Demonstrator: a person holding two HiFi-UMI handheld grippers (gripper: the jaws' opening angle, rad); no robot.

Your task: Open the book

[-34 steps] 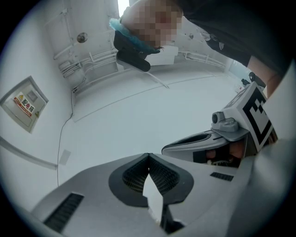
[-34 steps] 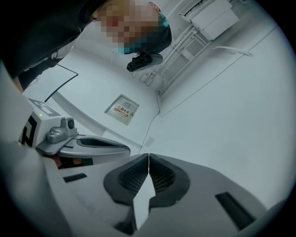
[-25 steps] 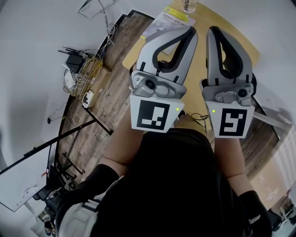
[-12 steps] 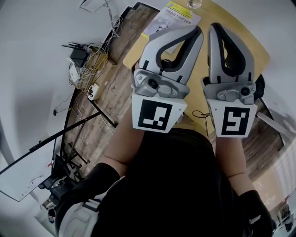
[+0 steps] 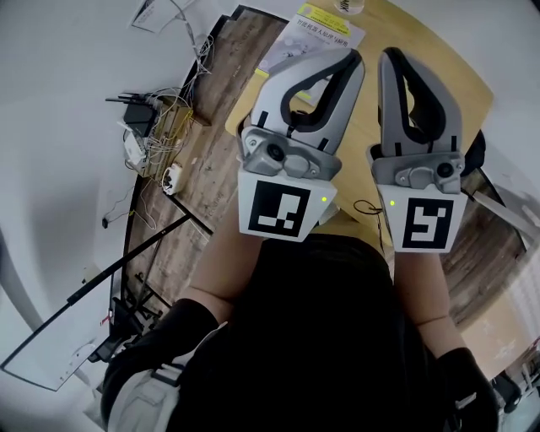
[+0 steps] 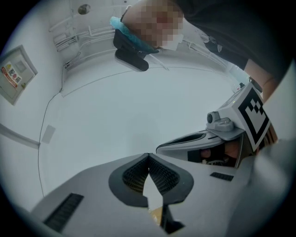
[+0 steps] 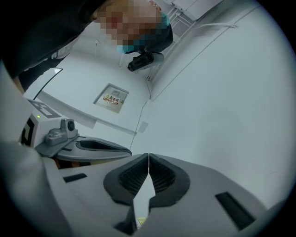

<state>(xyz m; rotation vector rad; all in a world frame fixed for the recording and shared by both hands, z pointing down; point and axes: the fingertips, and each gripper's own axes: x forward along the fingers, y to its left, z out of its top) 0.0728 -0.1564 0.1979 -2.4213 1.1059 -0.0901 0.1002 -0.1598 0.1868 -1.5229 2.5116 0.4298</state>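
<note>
The book [image 5: 316, 34], white-covered with a yellow band, lies closed at the far left of the wooden table [image 5: 439, 80]. My left gripper [image 5: 352, 57] and right gripper [image 5: 388, 57] are held side by side close under the head camera, above the table's near part and short of the book. Both are shut with nothing between the pads. In the left gripper view the left gripper [image 6: 148, 156] points at a pale wall, with the right gripper [image 6: 159, 148] beside it. In the right gripper view the right gripper [image 7: 148, 155] points the same way, the left gripper [image 7: 128, 150] alongside it.
A clear glass [image 5: 348, 7] stands past the book. A thin black cable [image 5: 364, 207] lies at the table's near edge. Left of the table, a router and tangled cables [image 5: 143, 118] sit on the wooden floor, with a black stand leg [image 5: 126, 253] nearer.
Both grippers have sunk slightly together and stay shut. The head view has shifted a little, so more of the book shows at the top.
</note>
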